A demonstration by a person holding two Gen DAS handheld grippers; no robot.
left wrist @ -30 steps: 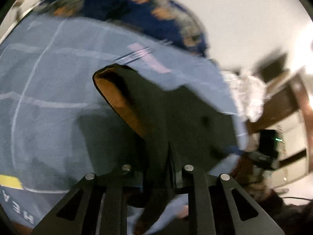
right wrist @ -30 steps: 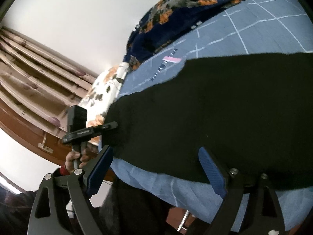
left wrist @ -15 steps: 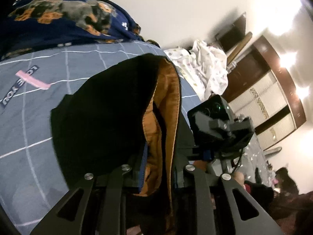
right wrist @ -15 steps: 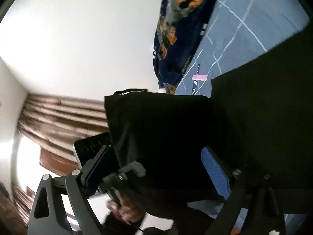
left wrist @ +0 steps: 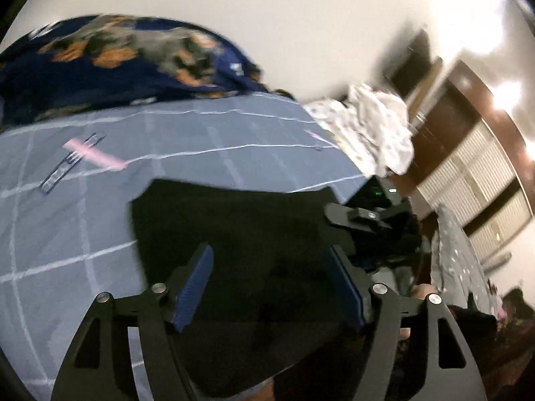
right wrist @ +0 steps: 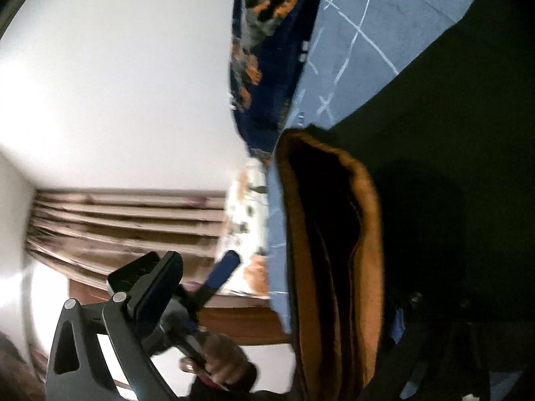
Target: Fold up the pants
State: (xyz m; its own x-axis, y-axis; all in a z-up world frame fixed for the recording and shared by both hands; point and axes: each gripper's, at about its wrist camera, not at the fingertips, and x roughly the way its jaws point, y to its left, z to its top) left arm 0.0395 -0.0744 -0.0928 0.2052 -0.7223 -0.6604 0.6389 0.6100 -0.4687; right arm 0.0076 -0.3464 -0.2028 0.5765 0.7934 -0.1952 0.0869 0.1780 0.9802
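Pants (left wrist: pixel 254 234) folded, lower centre, on bed (left wrist: pixel 67 234) | left gripper (left wrist: pixel 271 287) opening, cloth released between pads | right gripper (right wrist: pixel 267 300) opening, waistband (right wrist: pixel 334 250) between jaws, grip unclear.

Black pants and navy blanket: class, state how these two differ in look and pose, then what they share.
The black pants are plain, with orange-brown lining at one opening; the navy blanket bears orange and grey patches. The pants lie spread near the camera; the blanket is heaped by the wall. Both are cloth on the blue checked sheet.
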